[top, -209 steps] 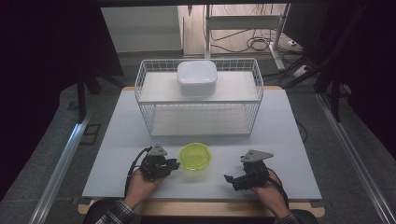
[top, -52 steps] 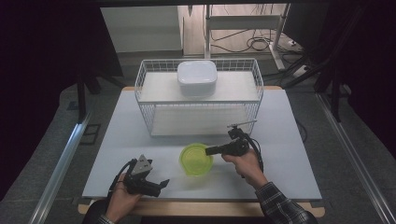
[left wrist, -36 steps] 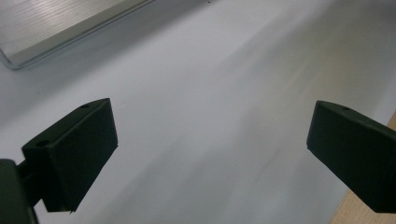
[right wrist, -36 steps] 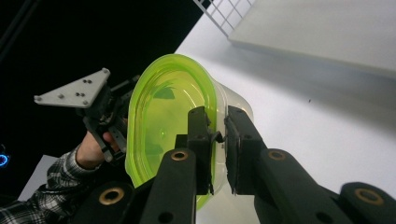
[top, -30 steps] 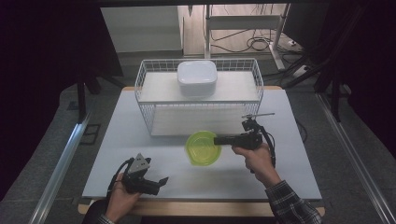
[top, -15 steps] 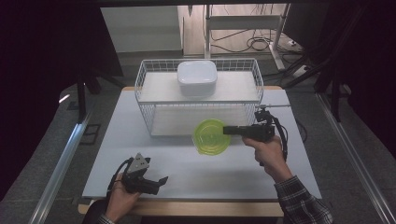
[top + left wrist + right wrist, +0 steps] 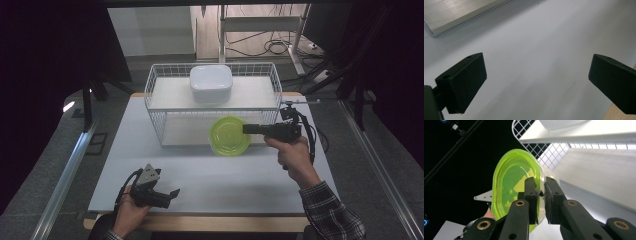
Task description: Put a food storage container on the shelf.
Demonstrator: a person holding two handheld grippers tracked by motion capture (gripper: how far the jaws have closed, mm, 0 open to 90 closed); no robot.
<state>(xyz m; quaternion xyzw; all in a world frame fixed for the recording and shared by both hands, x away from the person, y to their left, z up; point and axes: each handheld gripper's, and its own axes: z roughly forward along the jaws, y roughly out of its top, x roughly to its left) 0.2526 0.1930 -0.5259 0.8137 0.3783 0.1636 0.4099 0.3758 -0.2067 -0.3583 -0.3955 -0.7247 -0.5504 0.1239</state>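
Observation:
A round container with a lime-green lid [image 7: 230, 135] hangs in the air in front of the white wire basket [image 7: 156, 90], tipped so its lid faces the high view. My right gripper [image 7: 248, 129] is shut on its right rim; in the right gripper view the jaws pinch the green lid and clear wall [image 7: 509, 177] between them [image 7: 541, 192]. My left gripper [image 7: 172, 193] rests low over the table's near left part, held in a hand. In the left gripper view its jaws stand wide apart over bare white table [image 7: 536, 62], nothing between them.
A white lidded box [image 7: 210, 82] sits inside the wire basket at the back middle. The white table [image 7: 230, 175] has a wooden front edge [image 7: 210, 223]. Dark surroundings and metal rails flank both sides.
My right gripper has lifted the green-lidded container off the table and carried it back and to the right, tipping it on edge before the basket. The left gripper has stayed put.

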